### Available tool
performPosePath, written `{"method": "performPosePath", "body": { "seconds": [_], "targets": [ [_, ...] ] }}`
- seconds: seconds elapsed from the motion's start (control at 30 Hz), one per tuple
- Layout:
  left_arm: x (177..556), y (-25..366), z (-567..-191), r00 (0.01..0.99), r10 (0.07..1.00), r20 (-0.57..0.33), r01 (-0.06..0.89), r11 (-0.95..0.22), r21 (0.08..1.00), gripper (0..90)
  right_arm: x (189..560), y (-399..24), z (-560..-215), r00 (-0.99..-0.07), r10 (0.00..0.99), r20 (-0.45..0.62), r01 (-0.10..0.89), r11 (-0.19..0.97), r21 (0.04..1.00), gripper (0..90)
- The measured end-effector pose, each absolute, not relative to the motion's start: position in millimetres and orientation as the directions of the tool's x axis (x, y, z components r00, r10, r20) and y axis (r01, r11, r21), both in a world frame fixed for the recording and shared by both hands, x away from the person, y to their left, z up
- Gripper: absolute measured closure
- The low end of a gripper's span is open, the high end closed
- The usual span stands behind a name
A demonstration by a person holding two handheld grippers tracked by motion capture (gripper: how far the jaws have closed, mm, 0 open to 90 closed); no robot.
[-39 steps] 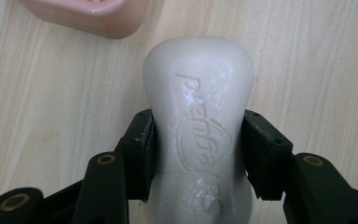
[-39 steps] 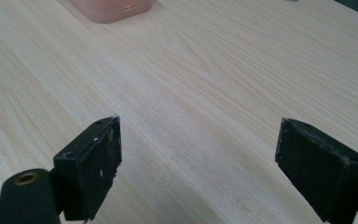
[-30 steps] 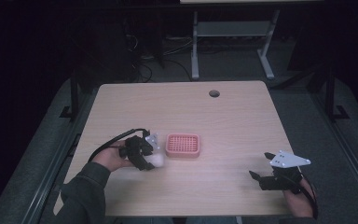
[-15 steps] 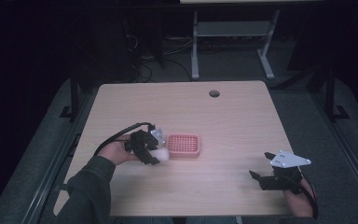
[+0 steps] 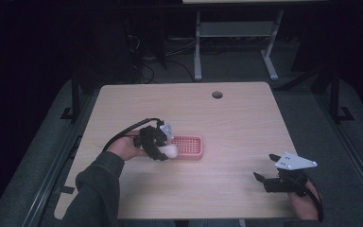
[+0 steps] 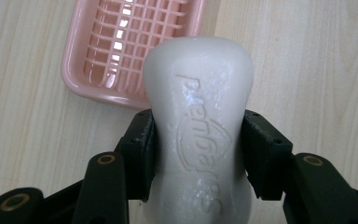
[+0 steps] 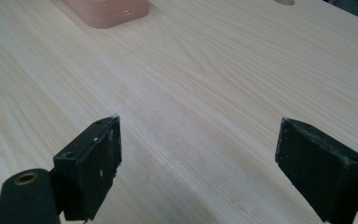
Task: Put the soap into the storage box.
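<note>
While the left gripper [image 5: 166, 152] has its jaws clamped on the sides of a white soap [image 6: 199, 121], the bar hangs just over the near-left edge of the pink dish [image 5: 187, 146] — grid inside looks bare. Open table [image 5: 236, 123] beyond it. Far right, the right gripper [image 7: 198, 161] sits low, jaws spread wide — nothing between them.

A wooden table [image 5: 236, 118] with a round cable hole [image 5: 217, 94].
</note>
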State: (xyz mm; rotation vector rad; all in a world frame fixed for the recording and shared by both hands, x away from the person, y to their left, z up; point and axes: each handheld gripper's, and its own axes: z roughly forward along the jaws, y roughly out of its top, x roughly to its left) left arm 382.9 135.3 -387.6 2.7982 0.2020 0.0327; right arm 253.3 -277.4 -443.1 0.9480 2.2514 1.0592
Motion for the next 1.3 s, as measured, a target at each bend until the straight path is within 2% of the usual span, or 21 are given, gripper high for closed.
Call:
{"method": "performPosePath", "body": {
  "seconds": [1.3],
  "targets": [
    [421.4, 85.6, -392.6, 0.995, 0.098, -0.005, 0.094, -0.935, 0.343, 49.4, 254.0, -278.8, -443.7, -0.652, 0.750, -0.114, 0.386, 0.457, 0.802, 13.8]
  ]
}}
